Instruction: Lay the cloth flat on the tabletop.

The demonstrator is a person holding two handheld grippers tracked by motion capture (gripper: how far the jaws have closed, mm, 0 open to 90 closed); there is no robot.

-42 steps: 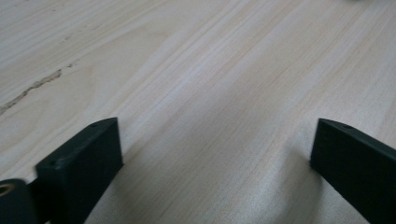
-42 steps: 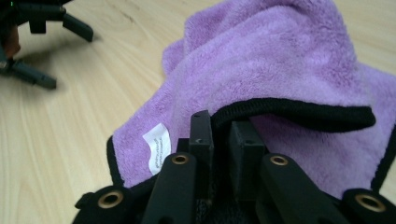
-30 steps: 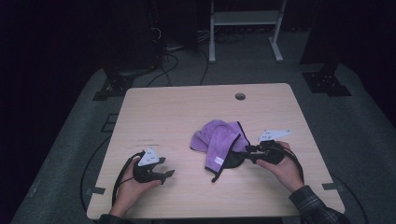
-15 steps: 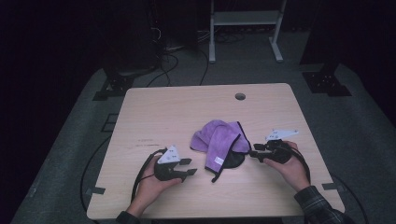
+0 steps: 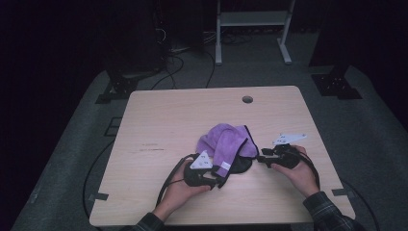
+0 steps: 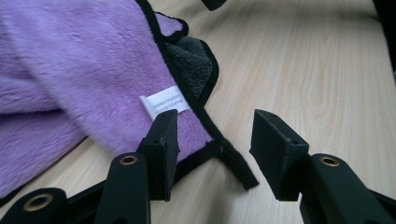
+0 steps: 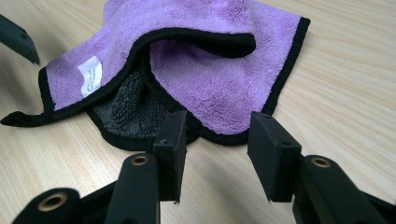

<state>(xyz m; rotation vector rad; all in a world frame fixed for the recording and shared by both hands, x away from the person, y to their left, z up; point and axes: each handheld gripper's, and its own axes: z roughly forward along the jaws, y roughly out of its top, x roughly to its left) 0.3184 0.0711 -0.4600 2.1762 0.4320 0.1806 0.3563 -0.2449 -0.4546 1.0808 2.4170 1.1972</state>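
The purple cloth [image 5: 226, 147] lies crumpled at the table's [image 5: 159, 120] near middle, between your left gripper [image 5: 217, 179] and right gripper [image 5: 258, 158]. Left gripper view: jaws wide apart, empty, at the cloth's label [image 6: 164, 101] corner. Right gripper view: jaws wide apart, empty, at the cloth's black edge.

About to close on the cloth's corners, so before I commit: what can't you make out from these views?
- White tag on the purple cloth: print too small and blurred, left gripper view.
- Cloth's grey underside: mostly covered by its own folds, right gripper view.
- Left gripper jaw tips: too small and dim in the high view.
- Right gripper: contact with the cloth edge unclear in the high view.
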